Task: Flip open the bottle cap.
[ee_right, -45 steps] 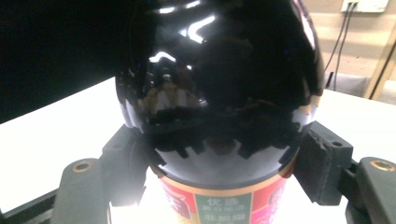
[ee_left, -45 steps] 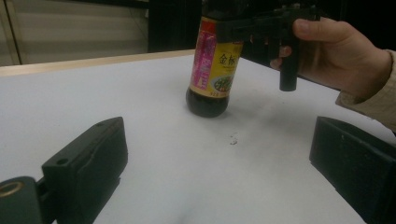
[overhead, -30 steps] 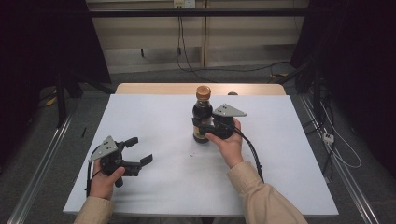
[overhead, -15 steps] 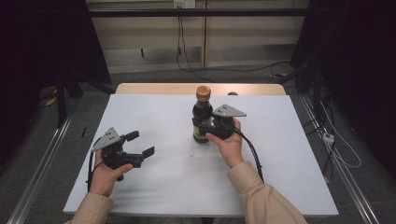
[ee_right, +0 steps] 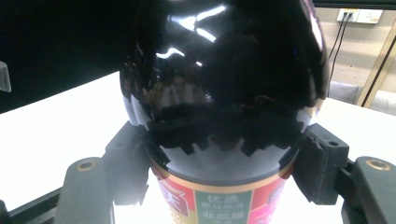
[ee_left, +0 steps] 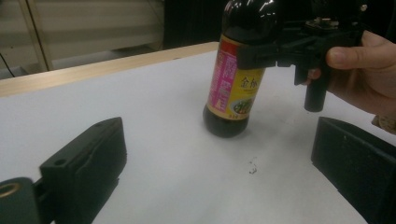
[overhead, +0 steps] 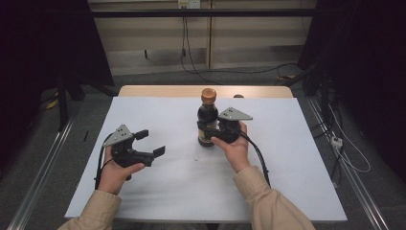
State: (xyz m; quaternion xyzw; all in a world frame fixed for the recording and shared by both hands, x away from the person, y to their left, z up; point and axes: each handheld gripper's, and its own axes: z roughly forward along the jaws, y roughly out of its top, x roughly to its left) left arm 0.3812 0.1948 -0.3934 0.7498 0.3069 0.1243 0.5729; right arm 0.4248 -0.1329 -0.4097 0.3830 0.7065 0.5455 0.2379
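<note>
- My right gripper (overhead: 210, 130) is clamped around the dark sauce bottle (overhead: 208, 120), which stands upright on the white table (overhead: 297, 182) near the middle, toward the far edge.
- My left gripper (overhead: 149, 143) hangs spread wide and empty, near the left edge.
- Bottle secured; the orange cap (overhead: 208, 95) is on, I judge that is left.

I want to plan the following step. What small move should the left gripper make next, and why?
Probably bring the left gripper toward the bottle's orange cap. The right gripper is already shut on the dark bottle, which stands upright on the white table, while the left gripper is open, holds nothing and points at it.
</note>
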